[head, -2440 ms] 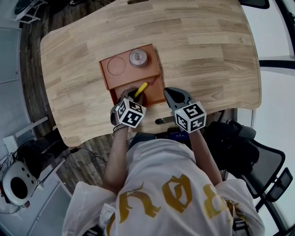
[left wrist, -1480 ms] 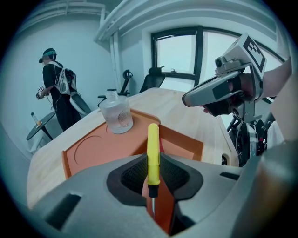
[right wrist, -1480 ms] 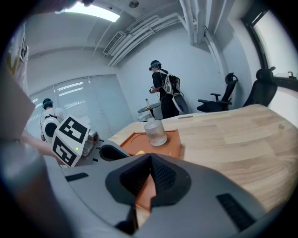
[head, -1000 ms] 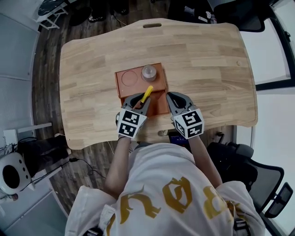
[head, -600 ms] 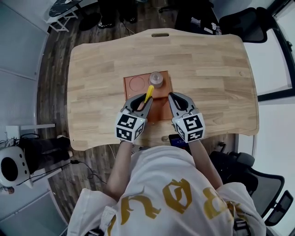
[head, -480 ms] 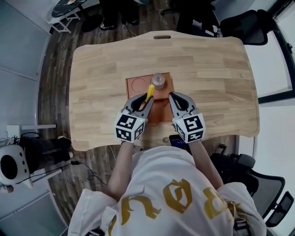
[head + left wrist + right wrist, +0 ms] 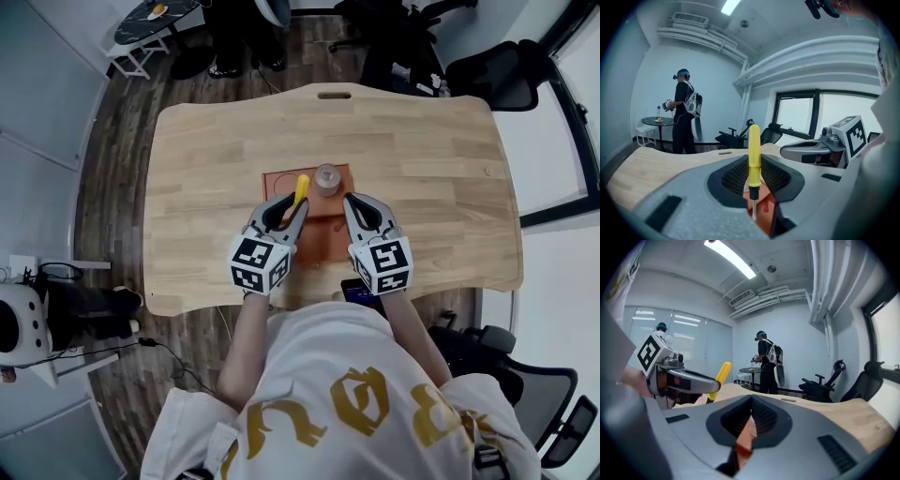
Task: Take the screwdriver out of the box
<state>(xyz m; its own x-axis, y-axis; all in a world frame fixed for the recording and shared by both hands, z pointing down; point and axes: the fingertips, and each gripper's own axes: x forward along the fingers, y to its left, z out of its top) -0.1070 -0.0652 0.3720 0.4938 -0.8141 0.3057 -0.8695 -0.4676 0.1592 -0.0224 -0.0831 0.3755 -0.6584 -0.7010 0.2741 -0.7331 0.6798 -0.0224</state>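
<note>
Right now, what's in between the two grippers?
The orange box shows between the left gripper and the right gripper in the head view, with a small round grey thing at its far end. The left fingers hold the yellow screwdriver.

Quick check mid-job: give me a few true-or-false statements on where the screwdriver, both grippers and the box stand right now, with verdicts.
1. The left gripper has the screwdriver clamped between its fingers. True.
2. The screwdriver's handle is red. False: the handle is yellow, and it points up out of the fingers with the metal shaft hanging below.
3. The right gripper is carrying the round container. False: its fingers are closed together with nothing between them, and the container sits in the far end of the box.
4. The orange box rests on the wooden table. True.
5. Both grippers are over the far edge of the table. False: they are over its near side, just in front of the person.
</note>
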